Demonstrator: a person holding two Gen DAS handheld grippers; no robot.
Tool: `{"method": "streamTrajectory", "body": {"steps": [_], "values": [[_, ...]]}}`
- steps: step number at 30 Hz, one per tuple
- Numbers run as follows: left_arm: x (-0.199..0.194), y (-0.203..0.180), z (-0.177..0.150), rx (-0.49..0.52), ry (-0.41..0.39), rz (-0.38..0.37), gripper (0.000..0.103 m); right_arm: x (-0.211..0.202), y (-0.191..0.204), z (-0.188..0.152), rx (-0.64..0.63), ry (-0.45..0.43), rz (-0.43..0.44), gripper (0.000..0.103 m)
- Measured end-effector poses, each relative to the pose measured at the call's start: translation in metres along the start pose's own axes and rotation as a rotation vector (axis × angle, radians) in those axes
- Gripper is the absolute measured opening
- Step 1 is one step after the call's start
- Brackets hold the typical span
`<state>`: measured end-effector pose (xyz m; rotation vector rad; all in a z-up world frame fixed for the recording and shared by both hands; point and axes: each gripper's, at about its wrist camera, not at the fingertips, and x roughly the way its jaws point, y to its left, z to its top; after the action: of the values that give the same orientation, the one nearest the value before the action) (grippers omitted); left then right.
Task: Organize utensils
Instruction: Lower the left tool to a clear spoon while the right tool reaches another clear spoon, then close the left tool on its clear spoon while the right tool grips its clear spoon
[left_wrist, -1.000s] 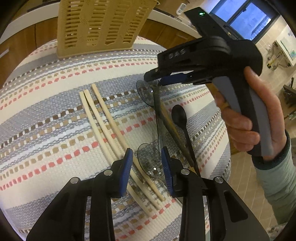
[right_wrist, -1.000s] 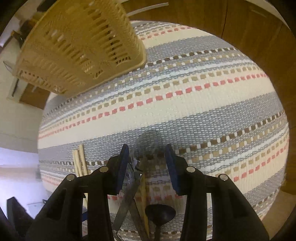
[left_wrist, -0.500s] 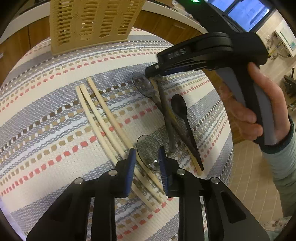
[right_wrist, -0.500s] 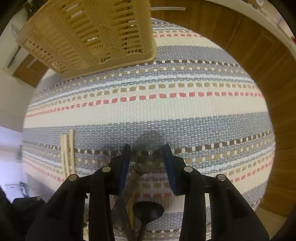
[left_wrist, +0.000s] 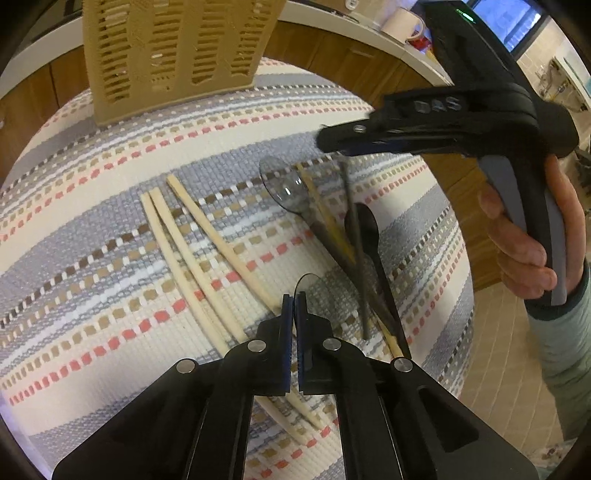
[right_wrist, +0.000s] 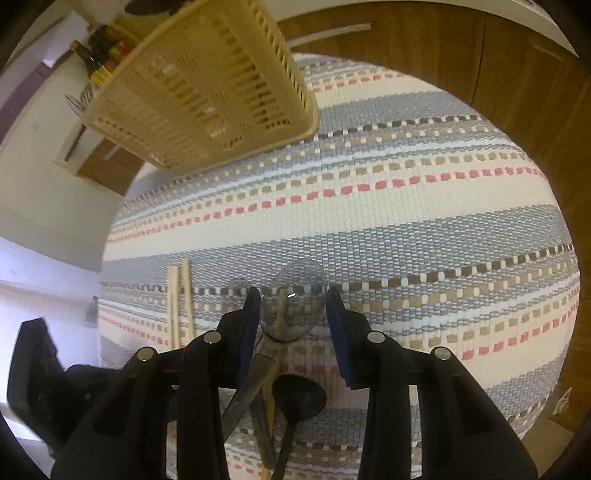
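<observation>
- Three wooden chopsticks (left_wrist: 207, 254) lie on the left part of the striped mat (left_wrist: 92, 206). Their long axes run from far-left to near-right, and their near ends pass under the left gripper (left_wrist: 294, 306).
- The beige slotted basket (left_wrist: 173, 51) stands at the far edge of the mat, well apart from the utensils. What is inside it cannot be seen.
- The left gripper has its jaws pressed almost together, pinching the thin edge of a clear plastic spoon (left_wrist: 314, 291). The spoon bowl stands on its edge and rises just above the fingertips.
- To the right lies a small pile: a second clear spoon (left_wrist: 286, 190) with its bowl pointing away, a black spoon (left_wrist: 365, 225) with its bowl also at the far end, and a wooden stick (left_wrist: 328, 221) between them. All the handles run toward the near-right.
- The right gripper (right_wrist: 291, 306) hangs over the second clear spoon (right_wrist: 293, 304). Its jaws are spread wide on both sides of the bowl and do not touch it.
</observation>
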<state>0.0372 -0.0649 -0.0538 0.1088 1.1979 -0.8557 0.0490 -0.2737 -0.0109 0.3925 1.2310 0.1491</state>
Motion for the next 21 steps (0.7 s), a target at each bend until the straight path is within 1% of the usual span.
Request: {"method": "streamTrajectory", "body": {"steps": [3, 6, 9, 11, 12, 13, 16, 19, 20, 21], "values": [[-0.015, 0.015, 0.002, -0.027, -0.022, 0.01, 0.0, -0.018, -0.004, -0.003, -0.004, -0.02, 0.013, 0.034], [-0.033, 0.037, -0.006, -0.078, -0.048, 0.038, 0.0, -0.031, -0.01, -0.004, -0.008, -0.025, -0.001, 0.034], [-0.047, 0.068, -0.011, -0.155, -0.075, 0.063, 0.0, -0.027, -0.012, 0.001, -0.03, -0.013, -0.068, 0.034], [-0.053, 0.087, -0.013, -0.2, -0.085, 0.088, 0.0, -0.018, -0.014, 0.004, -0.055, 0.025, -0.111, 0.034], [-0.055, 0.097, -0.015, -0.221, -0.086, 0.119, 0.0, -0.015, -0.018, 0.005, -0.063, 0.033, -0.128, 0.034], [-0.057, 0.104, -0.016, -0.235, -0.085, 0.14, 0.0, -0.009, -0.018, 0.007, -0.079, 0.047, -0.165, 0.034], [-0.056, 0.125, -0.018, -0.279, -0.067, 0.157, 0.001, 0.01, -0.017, 0.009, -0.132, 0.082, -0.277, 0.034], [-0.055, 0.137, -0.02, -0.313, -0.056, 0.139, 0.003, 0.021, -0.018, 0.008, -0.143, 0.107, -0.294, 0.034], [-0.056, 0.14, -0.021, -0.329, -0.058, 0.122, 0.006, 0.024, -0.019, 0.008, -0.143, 0.111, -0.297, 0.034], [-0.058, 0.142, -0.021, -0.336, -0.056, 0.115, 0.015, 0.025, -0.019, 0.008, -0.144, 0.112, -0.297, 0.034]]}}
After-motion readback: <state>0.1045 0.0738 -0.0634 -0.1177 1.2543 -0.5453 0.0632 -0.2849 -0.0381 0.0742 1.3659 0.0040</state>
